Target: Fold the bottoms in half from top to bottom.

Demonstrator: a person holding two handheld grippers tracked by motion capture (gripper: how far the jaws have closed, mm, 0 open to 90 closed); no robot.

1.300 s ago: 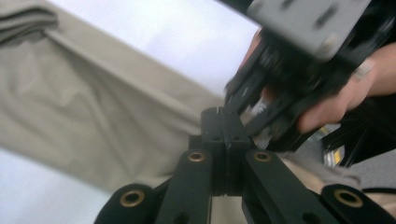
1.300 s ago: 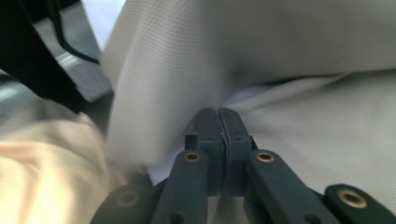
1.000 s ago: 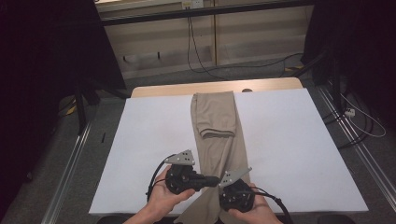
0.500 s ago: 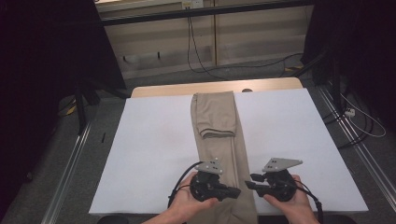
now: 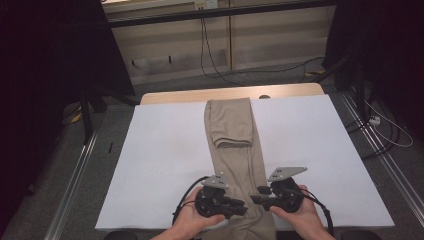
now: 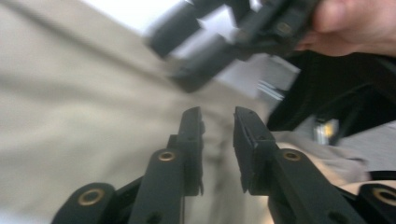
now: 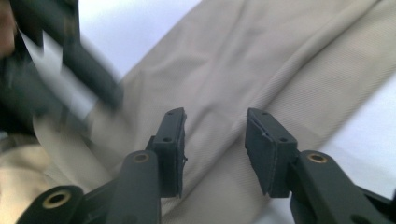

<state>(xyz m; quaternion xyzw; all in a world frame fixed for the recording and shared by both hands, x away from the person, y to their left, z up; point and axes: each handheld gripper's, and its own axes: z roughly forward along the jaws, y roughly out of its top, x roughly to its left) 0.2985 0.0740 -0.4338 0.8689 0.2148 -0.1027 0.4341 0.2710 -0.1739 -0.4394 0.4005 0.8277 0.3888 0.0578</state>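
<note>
Beige trousers (image 5: 239,160) lie lengthwise down the middle of the white table top (image 5: 150,165), far end already folded back on itself, near end hanging over the table's front edge between the two hands. Left gripper (image 5: 239,209) sits at the cloth's left margin near the front edge; its jaws have just been opening and now stand a narrow gap apart w/ only cloth behind them, nothing pinched, as the left gripper view (image 6: 218,135) shows. Right gripper (image 5: 256,198) faces it from the cloth's right margin, tips pointing inward, close to the other's; jaws have just been opening too, a bit wider, no fabric between the pads (image 7: 175,140), cloth lying below. Judging by this, the step is taking a fresh hold on the near part for the next fold. To do it well: widen both jaws more, bring each down onto its own side seam, catch all layers, level w/ each other so the fold stays square. Tips are nearly meeting, so keep them apart to avoid a clash. Room: wide bare white surface left & right of the cloth, plenty fwd up to the folded part (image 5: 231,125); tight only at the front edge, where the hanging cloth could drag.
</note>
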